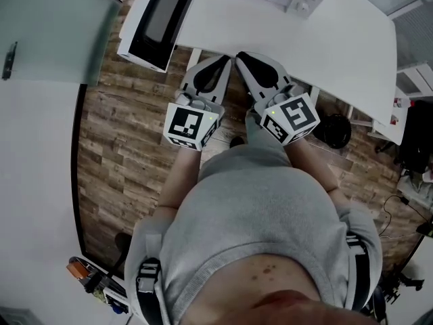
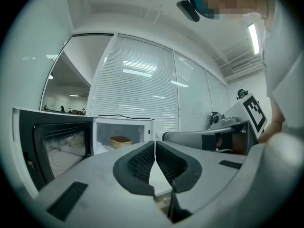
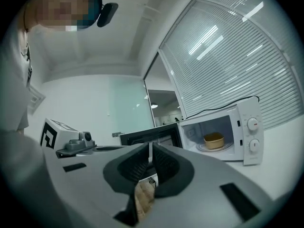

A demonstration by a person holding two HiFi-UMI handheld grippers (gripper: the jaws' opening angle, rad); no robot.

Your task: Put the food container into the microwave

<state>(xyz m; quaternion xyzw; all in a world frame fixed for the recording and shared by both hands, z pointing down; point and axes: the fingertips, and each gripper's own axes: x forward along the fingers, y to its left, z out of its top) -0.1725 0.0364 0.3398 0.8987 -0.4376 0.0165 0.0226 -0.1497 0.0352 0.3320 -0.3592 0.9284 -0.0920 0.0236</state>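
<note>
Container: food container (image 3: 213, 140) already inside the microwave (image 3: 251, 132), parked on the turntable, right of centre in the right gripper view. Also visible as a tan tub in the lit cavity, left of centre, in the left gripper view.
Door: microwave door (image 1: 157, 20) swung wide open, upper left of the head view, hanging out past the edge of the white table (image 1: 325, 46).
Left tongs: left gripper (image 2: 155, 145) closed, pads pressed together, nothing pinched between them.
Right tongs: right gripper (image 3: 150, 147) closed too and empty, just a sliver of wooden floor showing below the pads.
Position: both side by side at the near table edge, centre of the head view, well apart from the microwave.
Done: pretty much the main bit, tbh. Tub in, no load in either grip.
Left: probably only shutting the door, and maybe not even part of the job. Can't say from here.
</note>
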